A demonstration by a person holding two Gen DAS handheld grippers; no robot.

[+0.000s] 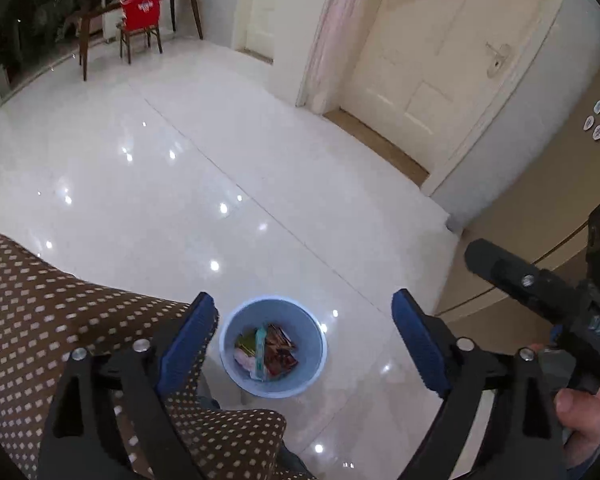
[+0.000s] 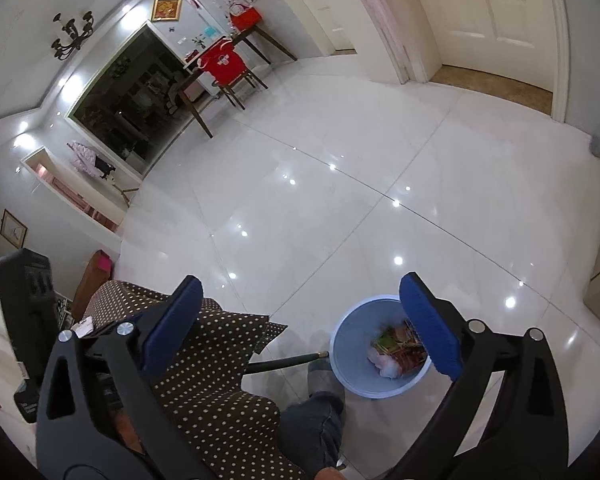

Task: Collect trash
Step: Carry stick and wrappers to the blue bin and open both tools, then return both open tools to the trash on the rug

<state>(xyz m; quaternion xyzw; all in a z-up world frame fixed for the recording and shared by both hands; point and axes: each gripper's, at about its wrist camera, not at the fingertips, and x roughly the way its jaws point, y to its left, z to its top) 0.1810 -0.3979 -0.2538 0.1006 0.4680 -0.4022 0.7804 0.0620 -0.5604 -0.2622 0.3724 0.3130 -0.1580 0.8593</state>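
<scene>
Trash (image 1: 270, 350) lies in a heap at the bottom of a pale blue bin (image 1: 236, 320): crinkled wrappers in red, brown and green, with something pinkish white among them. From the right wrist the same heap (image 2: 396, 350) sits low in the bin (image 2: 346, 344), well under the rim. The bin stands upright on a glossy white tiled floor (image 1: 220, 140), just beside the edge of a brown cloth with pale dots (image 1: 40, 312) that drapes over furniture on the left.

Left gripper (image 1: 304, 334) hangs above the bin with its blue pads spread wide and nothing between them; the bin shows in the gap. Right gripper (image 2: 300, 324) is also spread wide and empty, its right pad overlapping the bin's rim in view. In the left wrist view the right gripper (image 1: 540, 288) shows at the right edge, a hand (image 1: 584, 412) on its handle.

A trouser leg and slipper (image 2: 320, 376) stand touching or just beside the bin; a thin dark rod (image 2: 284, 362) reaches toward its wall. Beyond the bin the floor runs wide and bare to a table and red-covered chair (image 1: 140, 12) far off, and to a cream door (image 1: 440, 72) on the right.
</scene>
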